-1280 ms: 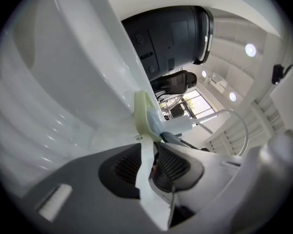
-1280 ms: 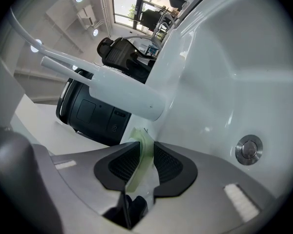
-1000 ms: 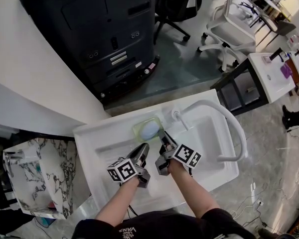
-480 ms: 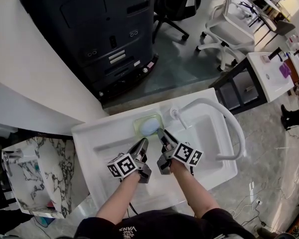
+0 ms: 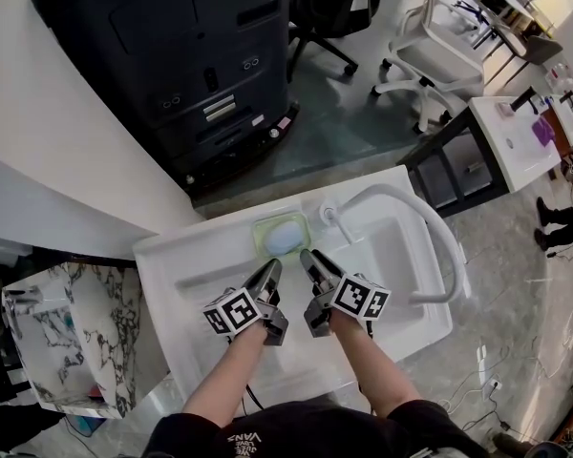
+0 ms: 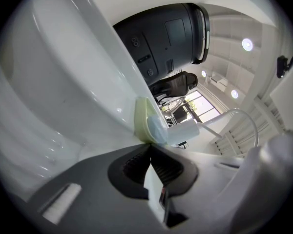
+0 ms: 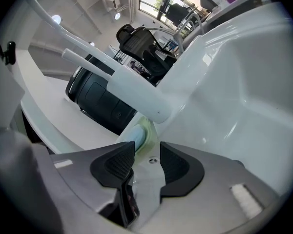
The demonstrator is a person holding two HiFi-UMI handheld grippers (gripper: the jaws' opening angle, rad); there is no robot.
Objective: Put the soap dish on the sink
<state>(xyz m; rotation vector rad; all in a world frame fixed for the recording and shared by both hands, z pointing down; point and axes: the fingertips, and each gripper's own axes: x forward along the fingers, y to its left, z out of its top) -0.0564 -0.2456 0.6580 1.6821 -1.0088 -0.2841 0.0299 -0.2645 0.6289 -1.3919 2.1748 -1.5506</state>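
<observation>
The soap dish (image 5: 261, 239) sits on the white sink (image 5: 196, 265), on the flat back ledge just left of the faucet (image 5: 329, 214). It is pale green and carries a pale blue bar of soap (image 5: 287, 235). Neither of my tools touches it.

My left gripper (image 5: 270, 273) is on the near side of the dish, pointing toward it, with the jaw tips pressed together and nothing between them. In the left gripper view the dish's edge shows just past those closed tips.

My right gripper (image 5: 308, 258) is beside the left one, close to the dish's near right corner. Its jaws stand slightly apart and empty, and only bare sink surface shows in the gap. From the head view I can't quite tell whether either tip rests on the sink or hangs just above it.

The faucet's long spout arcs over the basin (image 5: 392, 246) to my right. A black cabinet (image 5: 191, 55) stands behind the sink.
</observation>
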